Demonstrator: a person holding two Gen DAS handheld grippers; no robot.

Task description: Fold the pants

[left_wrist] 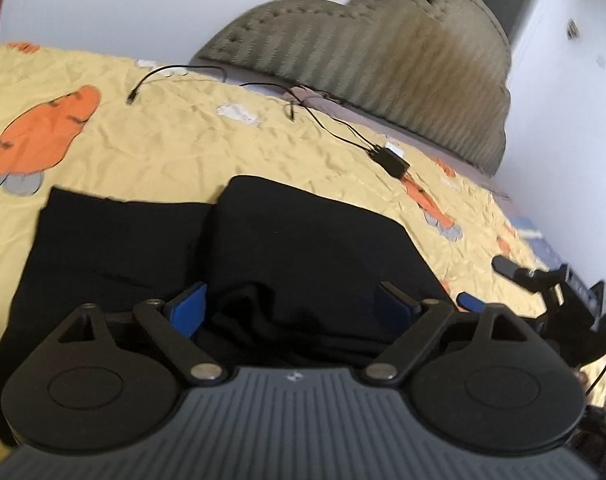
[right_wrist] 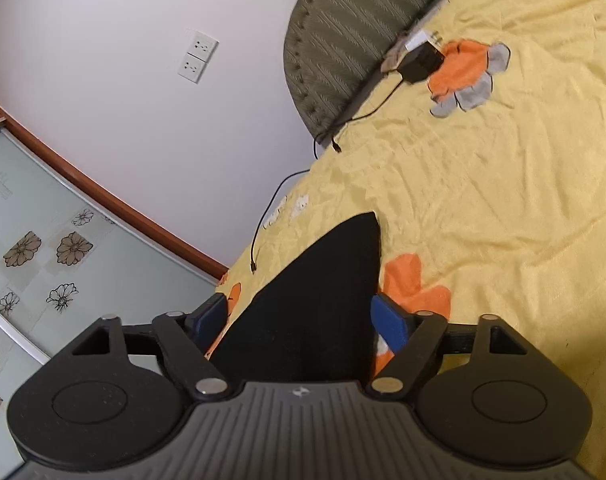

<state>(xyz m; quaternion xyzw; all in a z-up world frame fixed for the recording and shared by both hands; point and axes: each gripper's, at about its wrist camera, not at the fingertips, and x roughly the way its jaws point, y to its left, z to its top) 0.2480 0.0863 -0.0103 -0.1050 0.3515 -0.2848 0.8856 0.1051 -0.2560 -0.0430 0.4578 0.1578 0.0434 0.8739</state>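
Black fabric pants [left_wrist: 231, 248] lie flat on the yellow quilted bed cover [left_wrist: 175, 148]; left claw [left_wrist: 291, 304] and right claw [right_wrist: 303, 316] both agape, gripping nothing; judgement: pinch matching edges evenly before folding.

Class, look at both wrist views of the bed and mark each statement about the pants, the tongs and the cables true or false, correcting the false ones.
1. The pants are black. True.
2. The pants lie on a plain white sheet. False: the bedspread is yellow with orange shapes.
3. The left tongs are clamped shut on the fabric. False: the jaws stand wide apart over the pants.
4. A black adapter with cables lies on the bed beyond the pants. True.
5. The right tongs stand open with a point of black fabric between them. True.
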